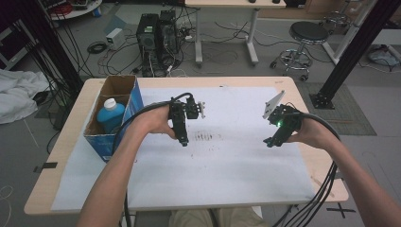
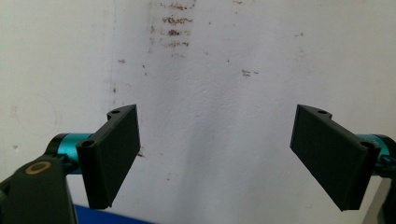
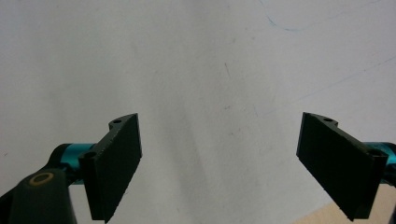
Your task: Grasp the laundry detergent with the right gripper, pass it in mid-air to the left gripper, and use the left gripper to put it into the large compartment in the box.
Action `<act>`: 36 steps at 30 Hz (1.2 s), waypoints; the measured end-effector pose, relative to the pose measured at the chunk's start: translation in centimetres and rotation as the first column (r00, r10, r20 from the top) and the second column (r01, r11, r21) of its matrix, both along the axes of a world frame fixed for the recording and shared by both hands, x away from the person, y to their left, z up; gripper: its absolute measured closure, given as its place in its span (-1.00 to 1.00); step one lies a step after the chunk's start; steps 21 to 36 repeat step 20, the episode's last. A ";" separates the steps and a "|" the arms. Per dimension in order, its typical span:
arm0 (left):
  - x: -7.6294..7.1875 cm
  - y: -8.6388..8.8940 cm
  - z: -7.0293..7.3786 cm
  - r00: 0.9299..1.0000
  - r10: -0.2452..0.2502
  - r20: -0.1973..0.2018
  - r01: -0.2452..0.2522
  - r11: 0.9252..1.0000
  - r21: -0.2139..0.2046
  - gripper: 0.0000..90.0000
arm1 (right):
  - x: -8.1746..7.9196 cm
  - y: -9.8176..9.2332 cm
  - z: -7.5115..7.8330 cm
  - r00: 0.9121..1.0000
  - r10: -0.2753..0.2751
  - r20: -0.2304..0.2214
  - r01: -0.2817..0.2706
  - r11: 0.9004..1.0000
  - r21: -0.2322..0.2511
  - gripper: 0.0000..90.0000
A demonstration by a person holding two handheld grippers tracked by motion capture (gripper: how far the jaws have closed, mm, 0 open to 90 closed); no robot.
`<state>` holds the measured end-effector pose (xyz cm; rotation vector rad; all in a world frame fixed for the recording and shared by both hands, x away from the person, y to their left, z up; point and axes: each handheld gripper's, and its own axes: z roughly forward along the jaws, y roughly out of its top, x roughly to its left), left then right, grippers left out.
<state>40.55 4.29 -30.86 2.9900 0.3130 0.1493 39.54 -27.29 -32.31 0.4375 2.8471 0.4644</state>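
Observation:
My left gripper (image 1: 184,140) hangs over the white sheet (image 1: 227,161) near its middle, pointing down at a patch of brown smudges (image 1: 208,137). Its two black jaws stand wide apart with nothing between them (image 2: 217,154), and the smudges (image 2: 175,25) lie ahead of them. My right gripper (image 1: 270,142) hovers over the right part of the sheet, a green light glowing on its body. Its jaws are also wide apart and empty (image 3: 219,163), above bare white paper (image 3: 210,60).
A blue cardboard box (image 1: 94,135) stands at the table's left edge with a blue bottle with a white cap (image 1: 110,113) inside. The wooden table edge (image 1: 326,165) shows right of the sheet. Cables trail from both grippers toward the front edge.

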 end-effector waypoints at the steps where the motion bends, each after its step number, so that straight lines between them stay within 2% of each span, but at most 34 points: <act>1: 0.0 0.0 0.0 1.000 0.001 0.001 -0.001 1.000 -0.001 -0.64 | 0.0 0.0 0.0 1.000 -0.002 0.000 0.002 1.000 -0.001 -0.71; 36: -0.5 0.2 0.4 1.000 0.005 0.014 -0.005 1.000 -0.011 -0.64 | -0.1 0.0 0.2 1.000 0.000 0.009 0.000 1.000 -0.002 -0.71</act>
